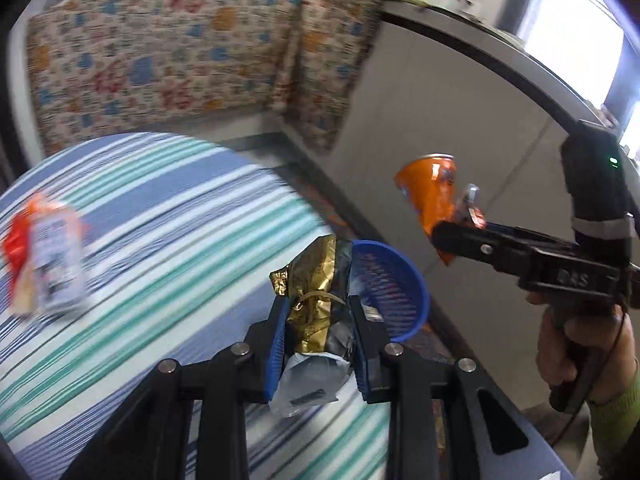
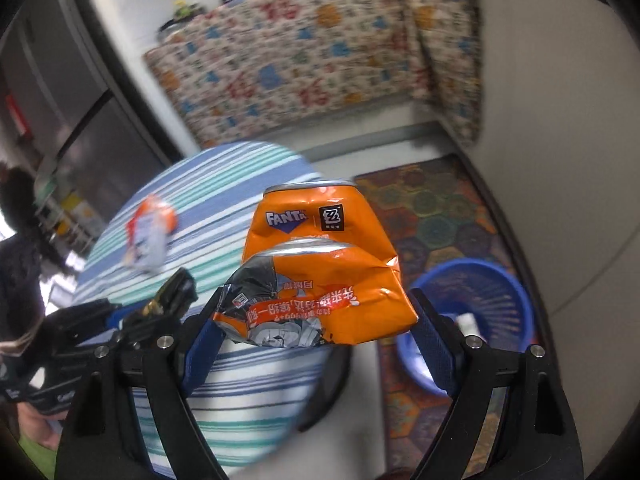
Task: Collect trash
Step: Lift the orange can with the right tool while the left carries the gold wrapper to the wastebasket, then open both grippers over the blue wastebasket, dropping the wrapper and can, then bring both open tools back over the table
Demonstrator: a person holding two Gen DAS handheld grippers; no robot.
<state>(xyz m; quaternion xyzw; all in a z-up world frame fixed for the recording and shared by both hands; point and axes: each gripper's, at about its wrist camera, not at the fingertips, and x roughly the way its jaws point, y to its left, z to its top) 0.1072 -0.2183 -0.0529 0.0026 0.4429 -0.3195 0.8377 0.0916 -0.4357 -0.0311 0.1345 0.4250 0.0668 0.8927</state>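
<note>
left tongs [image 1: 318, 344] are closed down narrow on a crinkly gold and black foil wrapper [image 1: 316, 300], blue ribbed pads pressing it from both sides. a bit of clear plastic film pokes out the near end of the grip. it's held up off the striped surface [image 1: 160, 240], right at its right edge, with the blue basket [image 1: 400, 280] on the floor just past it.

right tongs [image 2: 316, 320] are spread a fair bit wider, clamped on a crushed orange fanta can [image 2: 320, 264]. the can is dented and folded over on itself, shiny silver rim showing at the far end, thin metal creased all over, printed label upside down. it hangs in the air over the gap between the surface and the basket, which sits to the right and lower down.

the basket is round plastic with slotted ribbed walls, sitting on a hexagon patterned mat [image 2: 432, 216]. something pale is lying inside but it's too blurry to tell what.

one more piece is on the surface at the far left, an orange and white snack packet [image 1: 44, 256], crumpled, well apart from both tongs. the surface cover is cloth with blue, teal and white stripes.
</note>
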